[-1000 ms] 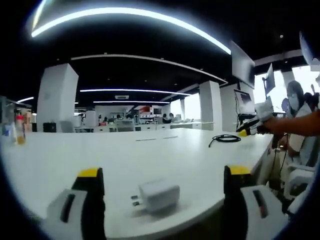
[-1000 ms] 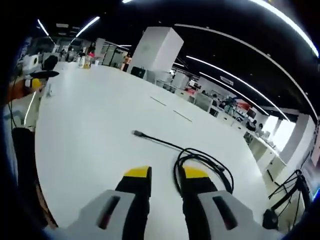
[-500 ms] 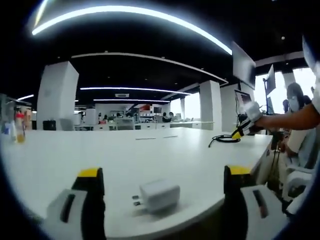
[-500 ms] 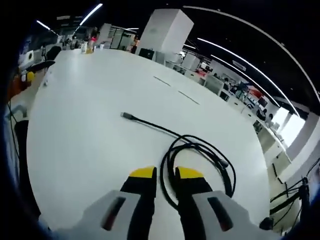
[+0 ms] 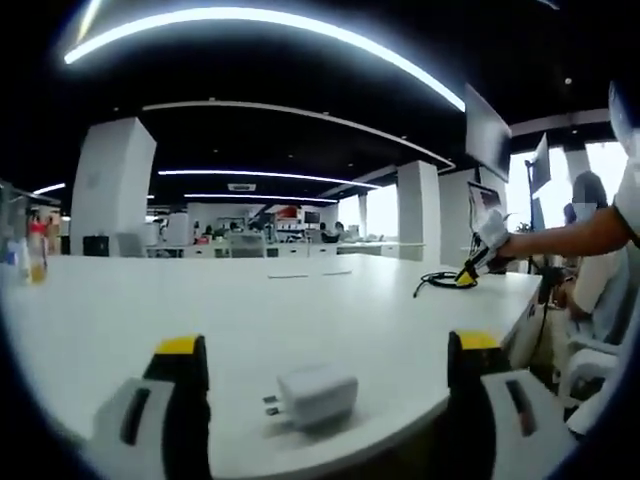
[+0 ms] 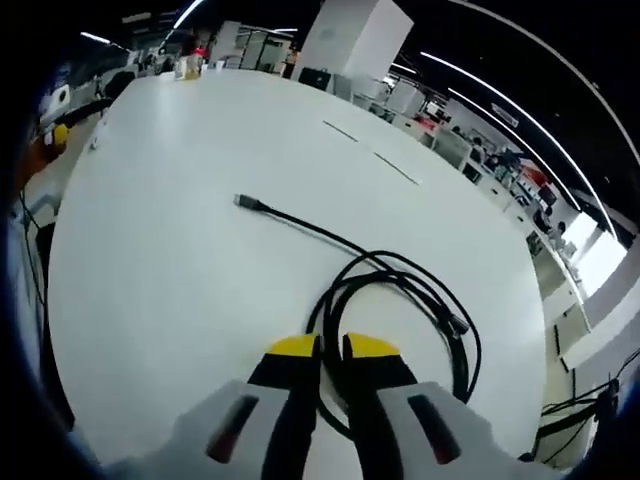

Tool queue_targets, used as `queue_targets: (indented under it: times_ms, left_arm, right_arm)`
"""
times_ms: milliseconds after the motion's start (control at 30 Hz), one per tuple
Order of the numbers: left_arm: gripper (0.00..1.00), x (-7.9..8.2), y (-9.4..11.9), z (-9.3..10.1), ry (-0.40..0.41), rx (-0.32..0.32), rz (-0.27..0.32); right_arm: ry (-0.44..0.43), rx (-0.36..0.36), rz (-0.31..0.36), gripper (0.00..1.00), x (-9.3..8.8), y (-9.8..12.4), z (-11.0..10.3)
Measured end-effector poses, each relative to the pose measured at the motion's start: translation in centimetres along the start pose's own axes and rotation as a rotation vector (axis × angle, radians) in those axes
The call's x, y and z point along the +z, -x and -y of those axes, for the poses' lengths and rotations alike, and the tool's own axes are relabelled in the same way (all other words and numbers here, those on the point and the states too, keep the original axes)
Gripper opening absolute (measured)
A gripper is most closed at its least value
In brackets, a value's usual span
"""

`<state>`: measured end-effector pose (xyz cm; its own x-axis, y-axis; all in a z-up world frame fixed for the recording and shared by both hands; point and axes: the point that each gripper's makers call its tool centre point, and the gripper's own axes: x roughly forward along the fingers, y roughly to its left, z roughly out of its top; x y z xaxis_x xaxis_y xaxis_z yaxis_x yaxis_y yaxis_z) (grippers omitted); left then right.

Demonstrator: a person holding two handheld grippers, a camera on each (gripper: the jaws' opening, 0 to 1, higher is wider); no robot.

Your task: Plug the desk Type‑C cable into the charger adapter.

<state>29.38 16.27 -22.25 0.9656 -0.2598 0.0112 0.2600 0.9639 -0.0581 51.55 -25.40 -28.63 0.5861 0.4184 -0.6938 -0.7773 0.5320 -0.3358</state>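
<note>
Right gripper [image 6: 332,350] is hanging low over the near edge of a coiled black Type-C cable [image 6: 400,300], its yellow-tipped jaws drawn narrow with a strand of the loop running in the slim gap between them; whether they are actually pinching it yet I cannot tell. From the coil, one free length is trailing out across the table toward the far left, ending in the plug [image 6: 246,203], which is lying flat and well apart from the jaws. The cable is looking light, limp and springy, so I would judge that a hold on the loop will drag the whole bundle and leave the plug swinging; taking it just behind the stiff plug would be giving better control for insertion. Farther out, the white charger adapter [image 5: 318,395] is resting on its side near the table's edge, prongs pointing left, light and smooth enough to skid when pushed. Left gripper [image 5: 330,350] is waiting with its jaws spread wide on either side of it, touching nothing. Beneath everything, the broad white table [image 6: 200,150] is stretching away into an open office.
</note>
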Motion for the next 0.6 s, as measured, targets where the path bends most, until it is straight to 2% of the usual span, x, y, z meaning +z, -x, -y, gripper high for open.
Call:
queue_targets:
  times_ms: [100,300,467,600]
  left_arm:
    - [1.0,0.22,-0.02,0.13,0.044,-0.009,0.014]
    - [1.0,0.08,0.07,0.5,0.012,-0.014,-0.006]
    - [1.0,-0.2,0.13,0.25,0.021,-0.007,-0.012]
    - [1.0,-0.24,0.16,0.32,0.021,-0.009,-0.012]
  right_arm:
    - [-0.001,0.018,-0.019,0.05,-0.41,-0.3,-0.15]
    - [0.002,0.04,-0.032,0.03,-0.44,-0.36,-0.22]
    - [0.034,0.041,-0.039,0.03,-0.45,-0.48,0.04]
    - [0.024,0.044,-0.034,0.03,-0.51,-0.51,0.23]
